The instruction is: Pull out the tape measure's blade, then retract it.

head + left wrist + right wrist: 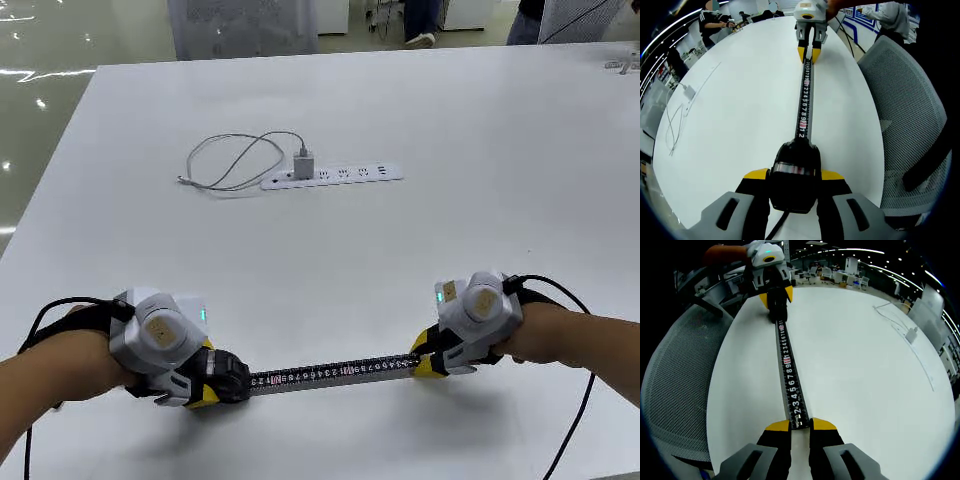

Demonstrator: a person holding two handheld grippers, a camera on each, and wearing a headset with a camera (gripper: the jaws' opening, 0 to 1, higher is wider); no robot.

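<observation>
Your left tool [212, 380] is clamped on the black body of the tape measure [232, 378] at the lower left of the head view; in the left gripper view its yellow-tipped jaws sit against both sides of the body, at the bottom centre of the frame. Your right tool [428, 360] is at the lower right of the head view, jaws narrow and pinching the free end of the blade [335, 373]; the right gripper view shows that end caught between the yellow tips at the bottom centre.

The blade is out and lies low over the white table [400, 260]; its long axis crosses the bottom of the head view from left to right, rising slightly toward the right. Each gripper view looks straight down that axis, with the other tool at the top of the frame.

Retraction turns on this line; the body lies directly along the blade from your right tool, so the pull-out looks done, and the return should probably follow the same axis toward the left tool. The power strip [335, 175] in the upper middle is well apart.
</observation>
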